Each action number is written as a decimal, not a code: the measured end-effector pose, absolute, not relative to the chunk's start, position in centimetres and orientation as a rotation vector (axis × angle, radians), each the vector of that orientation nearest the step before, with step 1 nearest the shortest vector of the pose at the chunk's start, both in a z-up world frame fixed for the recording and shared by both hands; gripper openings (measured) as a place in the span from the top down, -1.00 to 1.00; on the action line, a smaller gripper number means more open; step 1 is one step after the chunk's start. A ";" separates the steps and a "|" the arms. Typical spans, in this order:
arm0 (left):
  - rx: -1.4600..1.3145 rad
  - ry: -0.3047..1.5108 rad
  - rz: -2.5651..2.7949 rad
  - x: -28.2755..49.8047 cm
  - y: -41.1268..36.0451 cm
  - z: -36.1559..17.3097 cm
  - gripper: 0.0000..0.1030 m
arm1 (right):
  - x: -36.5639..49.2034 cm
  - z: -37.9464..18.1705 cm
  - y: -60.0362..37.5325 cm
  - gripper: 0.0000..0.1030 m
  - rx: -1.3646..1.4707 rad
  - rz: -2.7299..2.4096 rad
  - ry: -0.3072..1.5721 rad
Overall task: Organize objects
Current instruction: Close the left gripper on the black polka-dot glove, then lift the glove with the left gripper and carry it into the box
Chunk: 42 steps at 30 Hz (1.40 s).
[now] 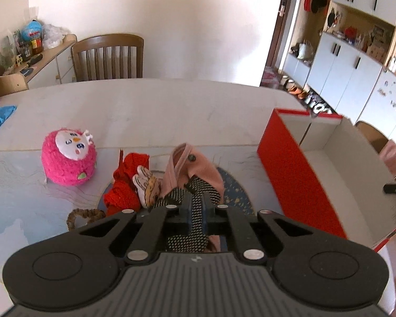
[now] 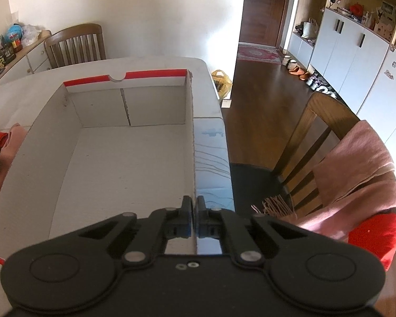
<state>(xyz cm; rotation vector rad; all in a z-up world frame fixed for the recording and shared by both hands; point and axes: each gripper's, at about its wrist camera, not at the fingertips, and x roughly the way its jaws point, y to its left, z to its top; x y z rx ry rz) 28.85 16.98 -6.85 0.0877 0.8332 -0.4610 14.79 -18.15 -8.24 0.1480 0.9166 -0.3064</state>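
The left tongs [image 1: 196, 206] clench a black-and-gold knit [image 1: 198, 198] above a clothes pile [image 1: 155, 182] on the counter [image 1: 145, 111], between the pink plush [image 1: 67, 158] and the red box [image 1: 290, 163]. The right tongs [image 2: 194, 208] are clamped on the box's right wall [image 2: 192, 137].

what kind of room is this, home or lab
Most likely a home dining area beside the entryway. A dining table with wooden chairs fills the middle, shoes line the floor by the front door, and white cupboards hold household clutter.
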 end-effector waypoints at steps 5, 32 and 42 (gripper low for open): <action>0.213 0.815 -0.495 28.3 15.8 -6.4 0.89 | 14.7 -8.3 -18.1 0.97 0.156 -0.298 0.918; 0.350 0.945 -0.489 30.0 14.6 -12.8 0.28 | 14.8 -8.5 -17.7 0.97 0.146 -0.286 0.927; 0.301 0.916 -0.487 29.5 15.6 -10.9 0.93 | 14.8 -8.7 -17.6 0.97 0.146 -0.283 0.930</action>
